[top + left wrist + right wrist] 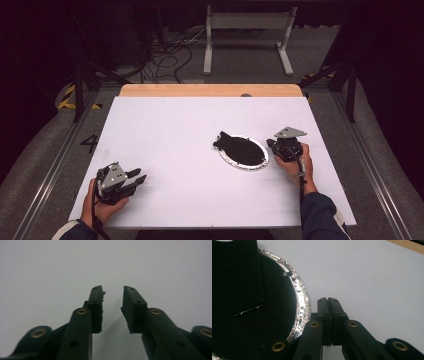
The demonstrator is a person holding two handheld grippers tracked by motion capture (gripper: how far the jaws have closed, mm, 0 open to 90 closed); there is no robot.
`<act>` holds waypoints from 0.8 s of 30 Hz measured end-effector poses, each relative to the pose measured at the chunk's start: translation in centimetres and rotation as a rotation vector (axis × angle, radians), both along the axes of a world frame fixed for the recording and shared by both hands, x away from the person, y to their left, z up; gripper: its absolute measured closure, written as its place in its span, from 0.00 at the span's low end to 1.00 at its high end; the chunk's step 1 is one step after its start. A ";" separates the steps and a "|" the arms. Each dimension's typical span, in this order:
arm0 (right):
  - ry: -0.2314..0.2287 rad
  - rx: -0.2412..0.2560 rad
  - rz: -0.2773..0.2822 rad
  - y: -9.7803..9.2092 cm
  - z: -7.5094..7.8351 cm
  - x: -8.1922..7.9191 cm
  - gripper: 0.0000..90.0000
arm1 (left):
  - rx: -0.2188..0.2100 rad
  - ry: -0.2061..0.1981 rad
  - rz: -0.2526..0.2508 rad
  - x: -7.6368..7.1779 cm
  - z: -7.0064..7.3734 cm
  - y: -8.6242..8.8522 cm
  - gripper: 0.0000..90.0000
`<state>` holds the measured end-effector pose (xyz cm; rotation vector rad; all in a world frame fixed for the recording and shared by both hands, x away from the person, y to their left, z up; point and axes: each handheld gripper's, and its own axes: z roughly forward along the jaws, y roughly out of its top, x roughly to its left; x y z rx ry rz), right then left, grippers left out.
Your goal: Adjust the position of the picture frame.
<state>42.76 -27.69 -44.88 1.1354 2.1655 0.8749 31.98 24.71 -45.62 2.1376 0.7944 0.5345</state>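
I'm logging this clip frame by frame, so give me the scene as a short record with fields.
surface: white table
object: oval black plate with a silvery rim
on plate: flat black piece, sticking out past the far-left rim
left gripper: open, empty, near-left of table
right gripper: shut, empty, just right of the plate

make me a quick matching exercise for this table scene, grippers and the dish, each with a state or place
Things:
1. left gripper
2. right gripper
3. oval dish
4. black flat piece

States or places:
A. lies on the dish, jutting over its far left rim
B. jaws apart, nothing between them
C. silver-rimmed, on the white table
D. jaws closed, just beside the dish rim

Pairs: 1-B, 2-D, 3-C, 4-A
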 end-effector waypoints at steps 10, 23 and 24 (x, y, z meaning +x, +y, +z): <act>0.043 -0.007 0.049 0.6 -0.5 0.3 1.00 | 0.004 0.019 -0.063 0.0 0.0 -0.3 0.96; 0.044 0.002 0.055 0.5 -0.6 0.2 1.00 | -0.003 0.019 -0.055 1.1 0.0 -0.7 0.96; 0.045 0.004 0.053 0.5 -0.6 0.2 1.00 | -0.002 0.019 -0.056 1.5 0.1 -0.8 0.97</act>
